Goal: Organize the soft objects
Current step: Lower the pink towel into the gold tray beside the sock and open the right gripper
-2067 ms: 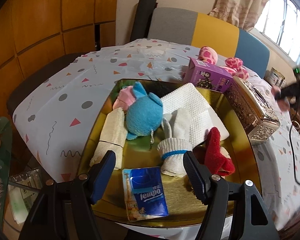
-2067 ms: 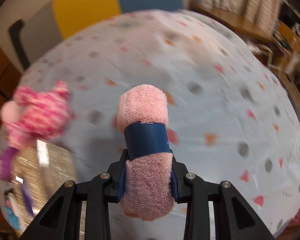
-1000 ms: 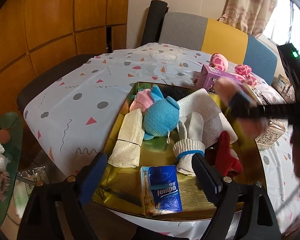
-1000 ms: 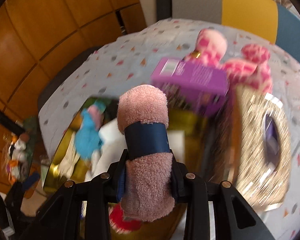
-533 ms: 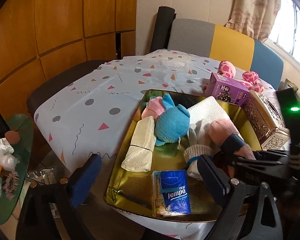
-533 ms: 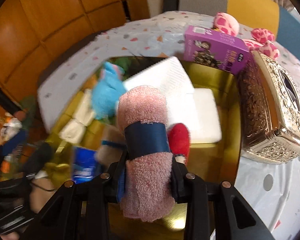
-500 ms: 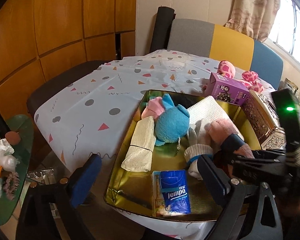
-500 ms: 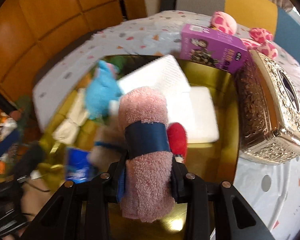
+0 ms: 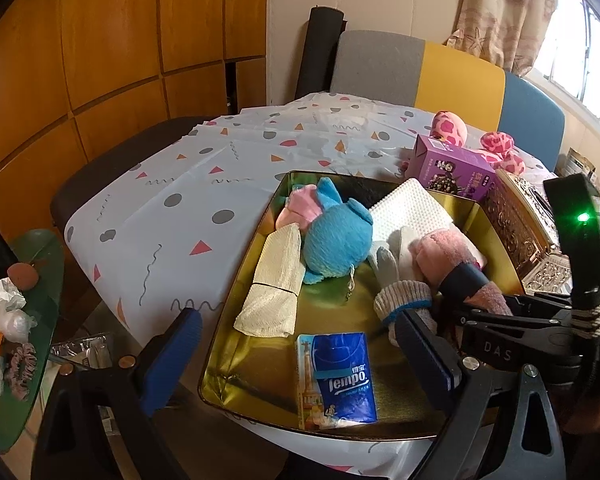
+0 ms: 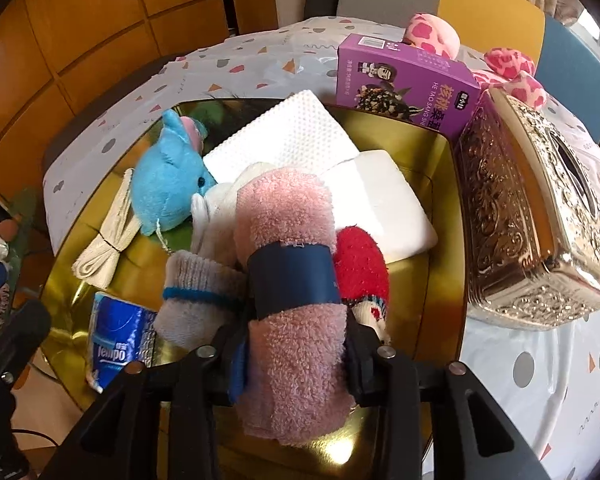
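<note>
My right gripper holds a pink towel roll with a dark blue band. The roll lies low in the gold tray, resting on a white glove beside a red soft toy. The jaws are opening, but both pads still touch the roll. In the left wrist view the roll and the right gripper sit at the tray's right side. My left gripper stands wide open and empty over the tray's near edge. A blue plush, a cream cloth and a tissue pack also lie inside.
A white foam pad fills the tray's far part. A purple box, an ornate metal box and a pink spotted plush stand on the patterned tablecloth beyond and right of the tray. A green side table with clutter is at left.
The right gripper came in from the right and sank into the tray with the pink roll, which now rests on the glove. Its jaws have widened slightly. The left gripper opened wider.
</note>
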The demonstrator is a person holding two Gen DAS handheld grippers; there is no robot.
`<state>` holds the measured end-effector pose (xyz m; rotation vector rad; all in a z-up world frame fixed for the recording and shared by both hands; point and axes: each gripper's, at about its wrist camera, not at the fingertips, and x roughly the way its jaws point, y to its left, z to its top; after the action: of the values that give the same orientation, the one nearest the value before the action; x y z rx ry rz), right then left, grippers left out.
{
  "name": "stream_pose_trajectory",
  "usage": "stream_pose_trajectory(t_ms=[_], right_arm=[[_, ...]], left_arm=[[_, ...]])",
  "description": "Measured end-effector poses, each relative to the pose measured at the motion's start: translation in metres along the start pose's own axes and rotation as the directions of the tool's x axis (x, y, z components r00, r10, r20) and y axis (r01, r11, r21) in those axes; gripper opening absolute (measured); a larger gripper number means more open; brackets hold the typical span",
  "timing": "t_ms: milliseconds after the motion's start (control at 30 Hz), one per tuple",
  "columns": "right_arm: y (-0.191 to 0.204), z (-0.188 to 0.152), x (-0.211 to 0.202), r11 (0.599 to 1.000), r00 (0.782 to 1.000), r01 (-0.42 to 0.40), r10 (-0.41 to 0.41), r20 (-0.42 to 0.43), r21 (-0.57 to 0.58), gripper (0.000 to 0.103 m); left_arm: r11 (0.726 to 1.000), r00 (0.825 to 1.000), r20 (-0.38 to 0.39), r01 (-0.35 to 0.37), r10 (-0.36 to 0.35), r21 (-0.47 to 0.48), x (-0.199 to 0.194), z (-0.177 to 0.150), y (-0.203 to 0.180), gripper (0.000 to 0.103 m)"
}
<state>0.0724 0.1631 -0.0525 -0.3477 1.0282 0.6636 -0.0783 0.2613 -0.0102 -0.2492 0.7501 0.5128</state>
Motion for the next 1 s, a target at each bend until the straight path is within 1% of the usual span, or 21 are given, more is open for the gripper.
stream_pose_trajectory(t_ms=[67, 133, 267, 333, 400, 667, 800, 1000], right_arm=[[-0.001, -0.003, -0.004, 1.0, 1.0, -0.008, 0.007, 0.014, 0.009, 0.04], [-0.003, -0.005, -0.008, 1.0, 1.0, -0.012, 0.011, 0.028, 0.019, 0.044], [-0.008, -0.012, -0.022, 0.999, 0.998, -0.012, 0.01, 0.059, 0.032, 0.045], [-0.01, -0.015, -0.029, 0.999, 0.997, -0.011, 0.007, 0.08, 0.045, 0.05], [-0.011, -0.016, -0.034, 0.999, 0.995, -0.01, 0.005, 0.099, 0.049, 0.057], [-0.012, -0.023, -0.054, 0.998, 0.984, 0.012, -0.024, 0.177, 0.065, 0.058], [-0.014, -0.032, -0.072, 0.996, 0.968, 0.041, -0.059, 0.242, 0.082, 0.059], [-0.022, -0.047, -0.094, 0.989, 0.947, 0.08, -0.114, 0.302, 0.121, 0.059]], left_arm=[[1.0, 1.0, -0.001, -0.001, 0.001, 0.005, 0.0, -0.001, -0.001, 0.101], [1.0, 1.0, 0.0, -0.003, 0.003, 0.011, 0.0, -0.001, -0.003, 0.102], [1.0, 1.0, 0.003, -0.004, 0.004, 0.024, -0.002, -0.002, -0.007, 0.102], [1.0, 1.0, 0.004, -0.004, 0.004, 0.027, -0.003, -0.002, -0.008, 0.103], [1.0, 1.0, 0.004, -0.004, 0.004, 0.029, -0.005, -0.003, -0.009, 0.103], [0.999, 1.0, 0.013, 0.001, -0.001, 0.037, -0.011, -0.004, -0.015, 0.103], [0.999, 1.0, 0.029, 0.001, -0.002, 0.043, -0.016, -0.005, -0.018, 0.103], [0.999, 0.999, 0.047, 0.015, -0.018, 0.051, -0.025, -0.005, -0.025, 0.103]])
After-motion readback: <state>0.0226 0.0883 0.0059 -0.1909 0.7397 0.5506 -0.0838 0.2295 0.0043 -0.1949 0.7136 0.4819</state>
